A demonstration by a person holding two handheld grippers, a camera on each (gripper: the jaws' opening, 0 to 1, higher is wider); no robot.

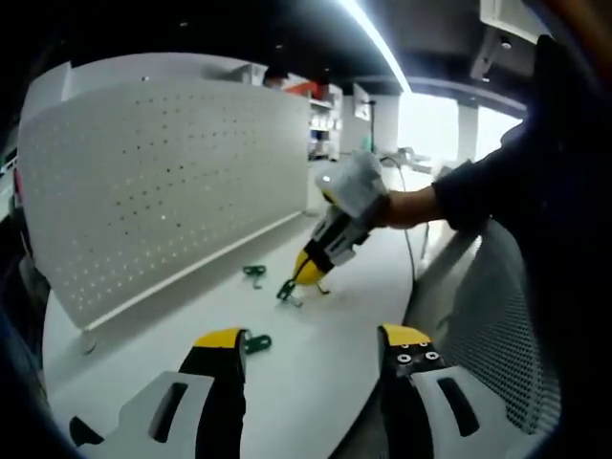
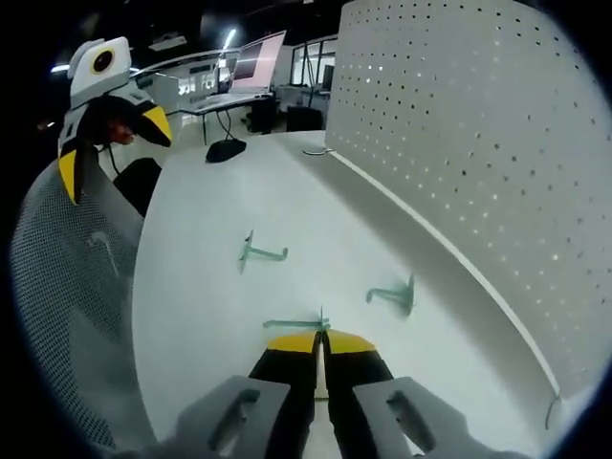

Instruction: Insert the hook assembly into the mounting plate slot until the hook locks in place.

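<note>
Right hand-held gripper (image 2: 320, 340) pinches a hook (image 2: 298, 324) on the white table (image 2: 191, 287).

Dim room, bright ceiling strip light (image 1: 378, 43), blown-out window glare, fisheye-warped soft edges.

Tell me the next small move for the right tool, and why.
Probably lift it toward the pegboard: the right tool looks shut on a green hook lying on the white table, and the board's holes are unfilled.
</note>
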